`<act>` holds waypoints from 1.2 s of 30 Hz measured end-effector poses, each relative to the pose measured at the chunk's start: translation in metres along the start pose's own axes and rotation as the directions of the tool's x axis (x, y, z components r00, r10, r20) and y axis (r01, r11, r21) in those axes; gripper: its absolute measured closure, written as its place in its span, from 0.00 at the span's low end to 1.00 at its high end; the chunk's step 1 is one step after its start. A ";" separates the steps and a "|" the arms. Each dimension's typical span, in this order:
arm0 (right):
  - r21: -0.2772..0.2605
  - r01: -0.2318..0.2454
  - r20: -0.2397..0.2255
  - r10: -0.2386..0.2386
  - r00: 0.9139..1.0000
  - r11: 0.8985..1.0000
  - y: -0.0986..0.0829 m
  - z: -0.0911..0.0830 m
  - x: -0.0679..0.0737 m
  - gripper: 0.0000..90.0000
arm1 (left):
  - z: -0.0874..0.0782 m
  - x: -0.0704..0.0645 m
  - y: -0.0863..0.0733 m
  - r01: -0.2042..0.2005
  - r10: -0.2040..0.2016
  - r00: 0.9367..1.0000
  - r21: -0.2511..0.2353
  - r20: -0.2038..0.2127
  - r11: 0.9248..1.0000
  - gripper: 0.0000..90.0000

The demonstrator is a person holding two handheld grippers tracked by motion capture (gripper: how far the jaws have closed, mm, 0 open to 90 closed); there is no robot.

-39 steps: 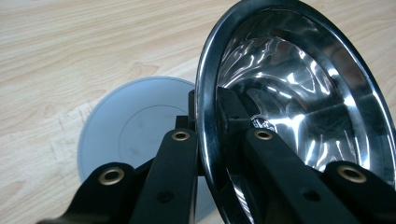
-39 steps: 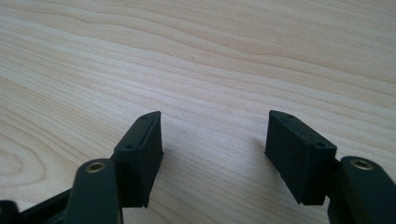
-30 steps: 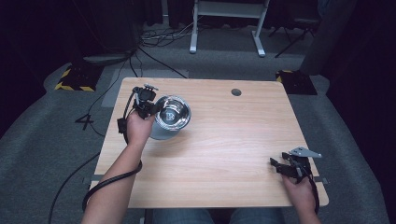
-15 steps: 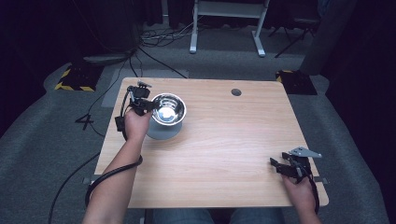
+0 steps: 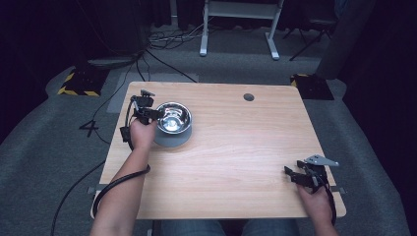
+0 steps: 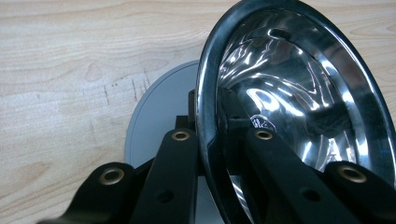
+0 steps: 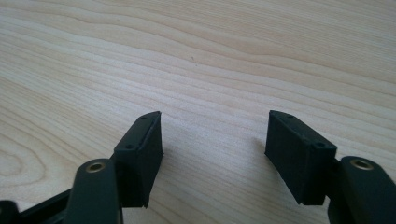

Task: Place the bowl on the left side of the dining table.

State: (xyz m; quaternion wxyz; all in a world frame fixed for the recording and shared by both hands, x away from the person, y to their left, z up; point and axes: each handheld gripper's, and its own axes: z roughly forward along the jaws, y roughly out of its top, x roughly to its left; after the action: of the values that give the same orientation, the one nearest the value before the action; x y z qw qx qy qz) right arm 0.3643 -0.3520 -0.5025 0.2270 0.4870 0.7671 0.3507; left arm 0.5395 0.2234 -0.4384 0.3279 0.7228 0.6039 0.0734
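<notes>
At ten o'clock on my pale wooden table (image 5: pixel 236 162), the left gripper (image 5: pixel 153 114) pinches the shiny steel bowl's (image 5: pixel 173 118) rim — nothing inside, over a grey round disc (image 5: pixel 169 141). My right gripper (image 5: pixel 294 174) rests wide at five o'clock.

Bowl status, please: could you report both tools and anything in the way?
Left tool shut on steel bowl rim, above grey disc. Right tool open, idle. Nothing obstructing.

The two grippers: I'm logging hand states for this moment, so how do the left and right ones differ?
The left gripper is shut on the rim of the steel bowl, one of its fingers inside and one outside; the right gripper is open and holds nothing. The left is at the table's far left over a grey disc; the right rests near the front right corner. Both are black and hand-held.
</notes>
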 end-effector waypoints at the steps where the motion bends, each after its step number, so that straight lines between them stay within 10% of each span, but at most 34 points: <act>1: 0.000 0.000 0.000 0.000 1.000 1.000 0.000 0.000 0.000 0.41 | 0.001 0.002 -0.001 0.007 -0.007 1.000 -0.005 0.004 1.000 0.95; 36: 0.000 0.000 0.000 0.000 1.000 1.000 0.000 0.000 0.000 0.41 | 0.021 0.019 -0.018 0.107 -0.108 0.993 0.038 0.037 0.994 0.95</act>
State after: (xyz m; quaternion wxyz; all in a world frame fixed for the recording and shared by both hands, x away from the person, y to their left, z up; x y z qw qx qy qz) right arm 0.3643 -0.3520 -0.5025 0.2271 0.4870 0.7670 0.3508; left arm 0.5399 0.2340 -0.4704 0.3300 0.6964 0.6366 0.0303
